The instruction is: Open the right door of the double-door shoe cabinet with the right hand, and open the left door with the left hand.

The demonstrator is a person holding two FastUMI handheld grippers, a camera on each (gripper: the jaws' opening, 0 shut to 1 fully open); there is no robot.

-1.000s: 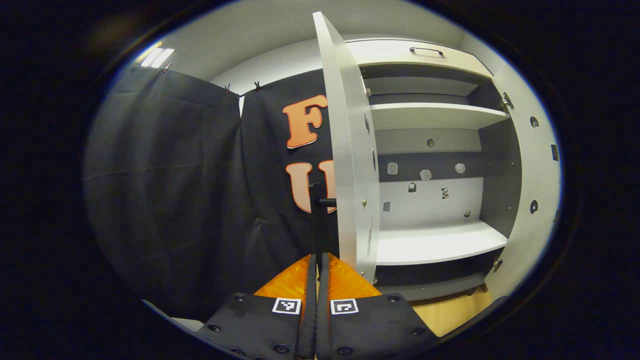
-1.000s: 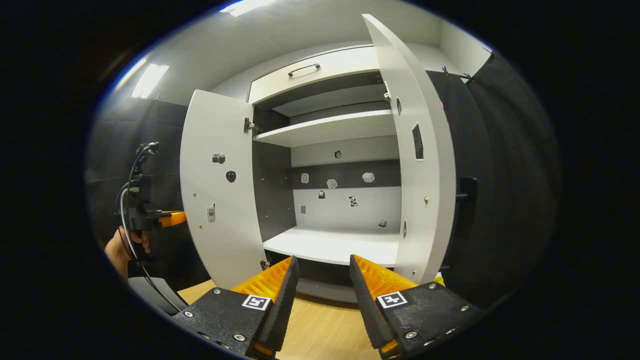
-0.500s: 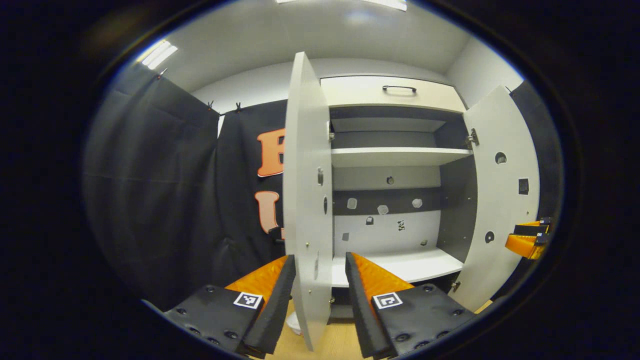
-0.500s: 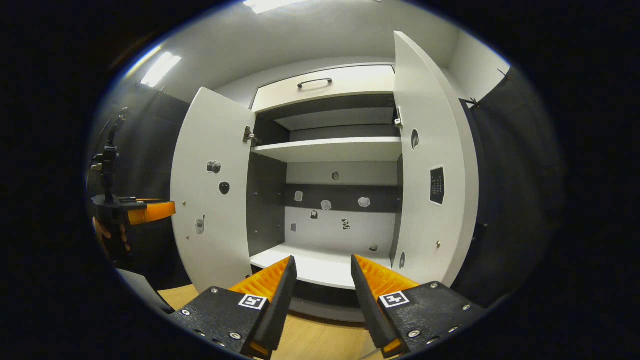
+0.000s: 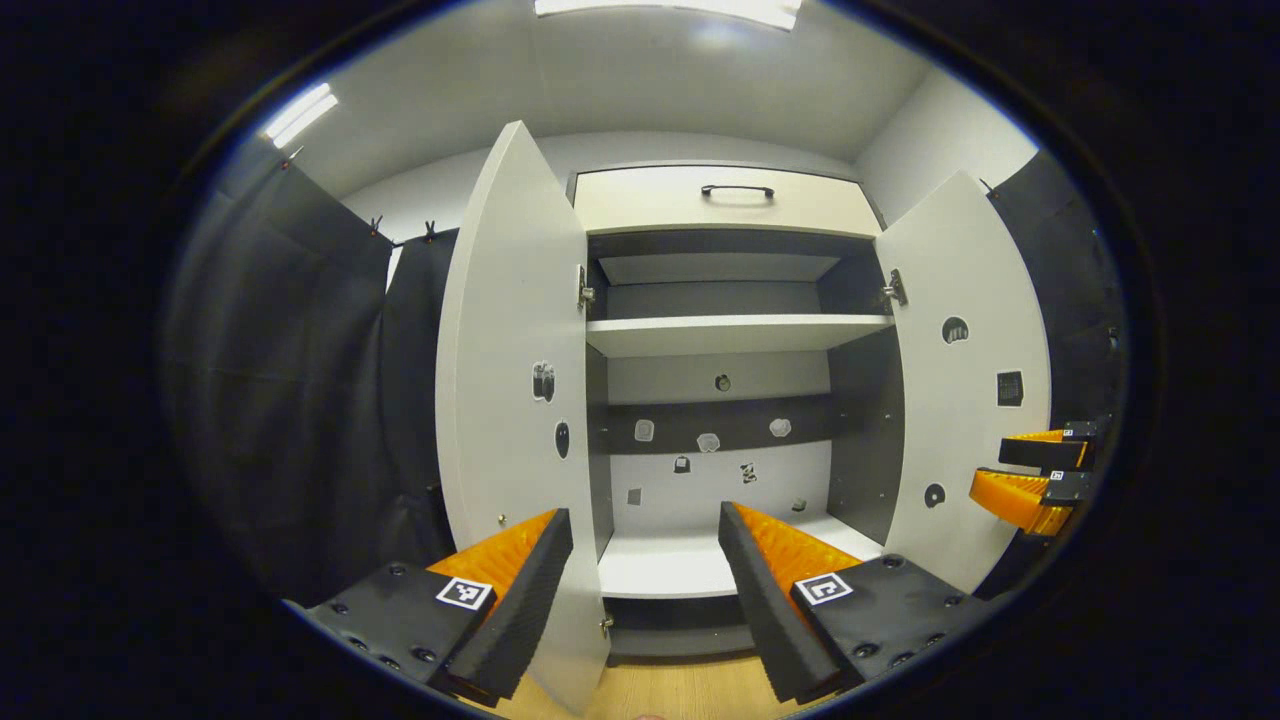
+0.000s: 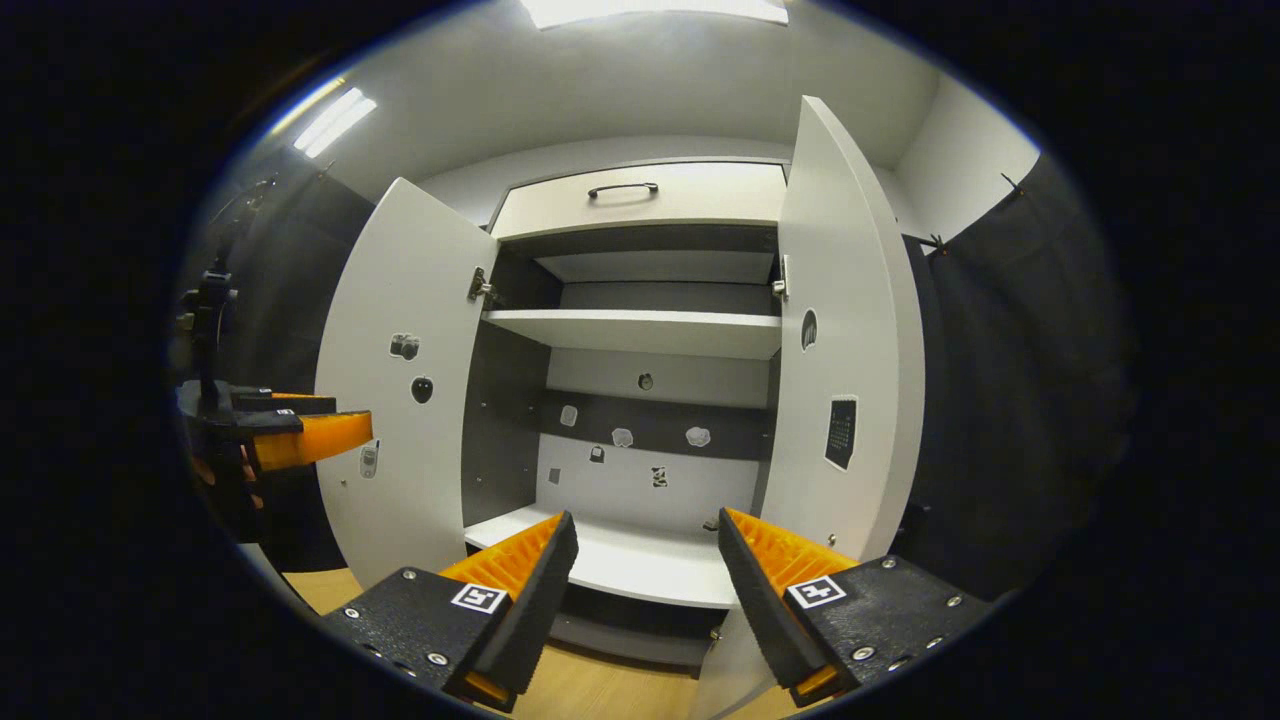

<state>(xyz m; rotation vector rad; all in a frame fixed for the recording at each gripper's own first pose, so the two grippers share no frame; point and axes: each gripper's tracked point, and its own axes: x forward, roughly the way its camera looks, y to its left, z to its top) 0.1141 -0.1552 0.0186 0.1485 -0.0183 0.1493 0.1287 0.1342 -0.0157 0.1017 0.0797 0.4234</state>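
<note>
**Both doors open; swing-back is the risk**

The white double-door shoe cabinet (image 5: pixel 725 200) stands open. Its left door (image 5: pixel 510 350) and right door (image 6: pixel 845 330) could drift shut. The left claw (image 5: pixel 640 590) and right claw (image 6: pixel 645 590), both spread, hold nothing.

Left gripper (image 5: pixel 645 560): jaws spread wide, nothing between the fingers, touching nothing; held level and pointing straight ahead. Seen also in the right gripper view at the far left (image 6: pixel 300 430), carried by a hand (image 6: pixel 215 470) partly hidden behind it.

Right gripper (image 6: pixel 648 570): jaws spread wide, holding nothing, level, pointing ahead. Seen also in the left gripper view at the far right (image 5: pixel 1030 475).
</note>
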